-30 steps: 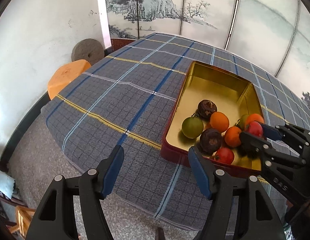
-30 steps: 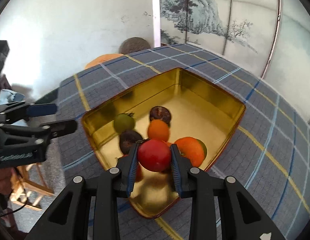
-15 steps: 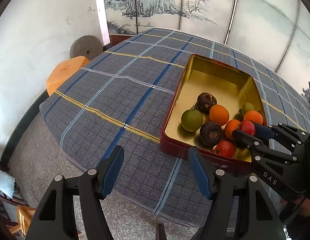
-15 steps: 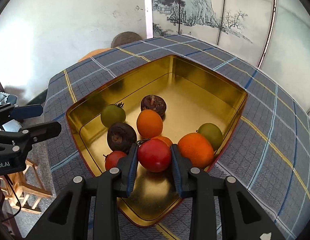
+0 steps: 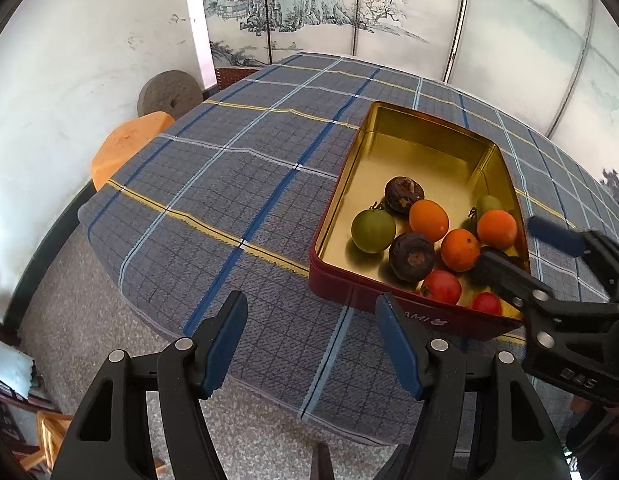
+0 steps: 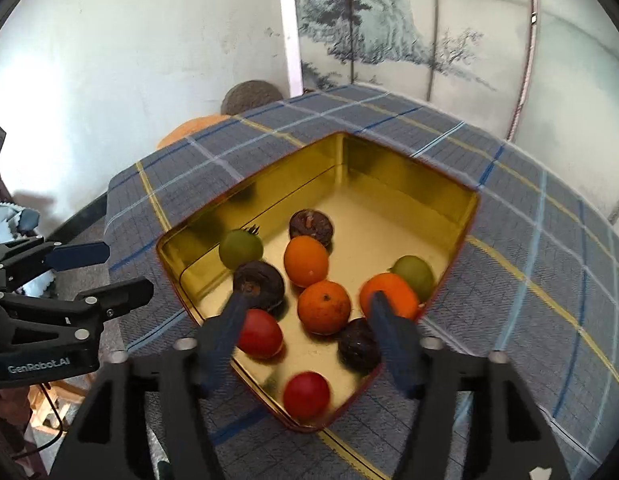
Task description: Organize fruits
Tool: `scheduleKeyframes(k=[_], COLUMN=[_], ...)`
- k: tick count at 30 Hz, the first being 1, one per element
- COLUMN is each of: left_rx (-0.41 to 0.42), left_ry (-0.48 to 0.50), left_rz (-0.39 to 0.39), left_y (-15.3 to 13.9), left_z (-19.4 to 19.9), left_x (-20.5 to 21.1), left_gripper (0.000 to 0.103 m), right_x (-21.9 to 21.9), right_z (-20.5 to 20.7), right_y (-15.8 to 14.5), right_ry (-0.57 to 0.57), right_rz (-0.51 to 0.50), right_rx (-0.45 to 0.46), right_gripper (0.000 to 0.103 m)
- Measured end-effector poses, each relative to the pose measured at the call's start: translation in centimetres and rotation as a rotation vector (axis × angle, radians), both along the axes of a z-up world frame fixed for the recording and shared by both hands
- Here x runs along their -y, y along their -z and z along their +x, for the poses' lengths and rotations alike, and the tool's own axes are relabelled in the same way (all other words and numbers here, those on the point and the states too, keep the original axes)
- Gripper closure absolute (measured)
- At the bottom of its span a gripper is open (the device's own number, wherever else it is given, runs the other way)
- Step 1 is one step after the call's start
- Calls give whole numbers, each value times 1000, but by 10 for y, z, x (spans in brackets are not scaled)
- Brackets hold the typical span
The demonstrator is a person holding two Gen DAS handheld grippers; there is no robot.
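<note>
Off to the left of the left gripper (image 5: 311, 334), the desk (image 5: 213, 184) edge is curving away, with an orange stool (image 5: 127, 148) and a grey millstone (image 5: 169, 94) standing beyond it against the wall. The left gripper is hanging over that near desk edge, its fingers (image 5: 229, 332) standing about half open with nothing between them, only checked cloth ahead. Just right of those fingers, the red tin (image 5: 345, 276) is sitting with its near wall facing them; its far half is lying bare and gold. The fruits are crowding the near end: green fruit (image 6: 240, 249), dark ones, oranges (image 6: 323, 306), a red tomato (image 6: 259, 334). The right gripper (image 6: 305, 334) is hovering over the tin's near corner, its jaws opening, its fingers touching nothing. Below and between them, a second red tomato (image 6: 306, 394) is lying free on the tin floor. Right of it, open cloth is running on to the painted screen (image 6: 449, 40).
</note>
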State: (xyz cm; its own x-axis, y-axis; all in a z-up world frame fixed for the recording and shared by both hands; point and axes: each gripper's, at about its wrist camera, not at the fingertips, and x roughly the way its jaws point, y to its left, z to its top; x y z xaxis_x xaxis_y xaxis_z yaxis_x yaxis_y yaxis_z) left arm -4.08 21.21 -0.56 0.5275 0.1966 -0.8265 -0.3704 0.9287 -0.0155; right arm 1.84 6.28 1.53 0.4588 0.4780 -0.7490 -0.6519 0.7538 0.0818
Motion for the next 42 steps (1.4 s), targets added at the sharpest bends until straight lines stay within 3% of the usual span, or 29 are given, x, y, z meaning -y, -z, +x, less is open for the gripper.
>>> scheduleKeyframes(k=[6,14,42], left_rx=[2,-4,-30], left_ry=[10,30,42], left_rz=[10,17,34], left_y=[-2,-3,-1], left_z=[0,3,13], left_x=[5,18,31], left_gripper=[36,36,36], right_x=[21,40,33], right_z=[-7,-9,-16], right_y=[-12,0,13], right_ry=[79,125,126], right_rz=[-5,-53,-104], right_rx=[33,-27,-59], right_gripper=[3,1,1])
